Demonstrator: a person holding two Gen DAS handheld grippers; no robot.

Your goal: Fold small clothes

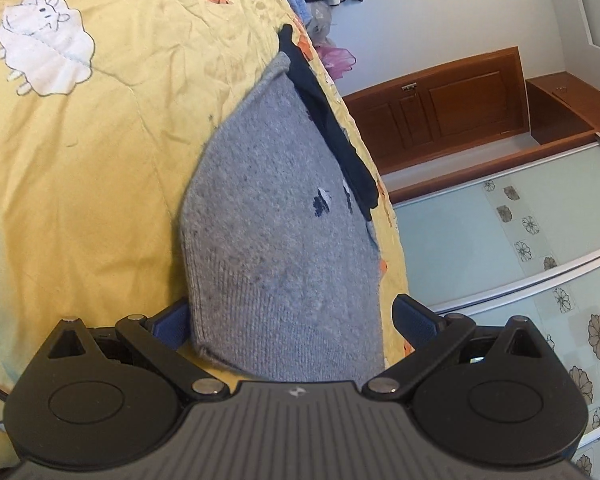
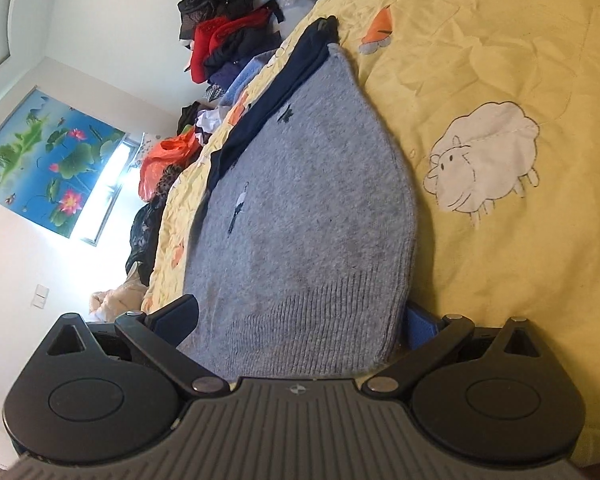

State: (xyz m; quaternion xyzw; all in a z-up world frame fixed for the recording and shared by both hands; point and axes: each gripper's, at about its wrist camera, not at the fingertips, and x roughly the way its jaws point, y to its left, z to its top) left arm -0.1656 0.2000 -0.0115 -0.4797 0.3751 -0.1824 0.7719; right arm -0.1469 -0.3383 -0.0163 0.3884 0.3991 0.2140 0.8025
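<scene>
The grey knitted garment [image 1: 276, 236] is spread on the bed [image 1: 100, 184], its long axis running straight ahead, ribbed hem flanked by each released tool [image 1: 290, 316] [image 2: 300, 316], equally near.

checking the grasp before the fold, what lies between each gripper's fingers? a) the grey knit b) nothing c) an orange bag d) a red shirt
a: the grey knit runs between the open fingers of the left gripper and of the right gripper, spread on the yellow quilt.
</scene>
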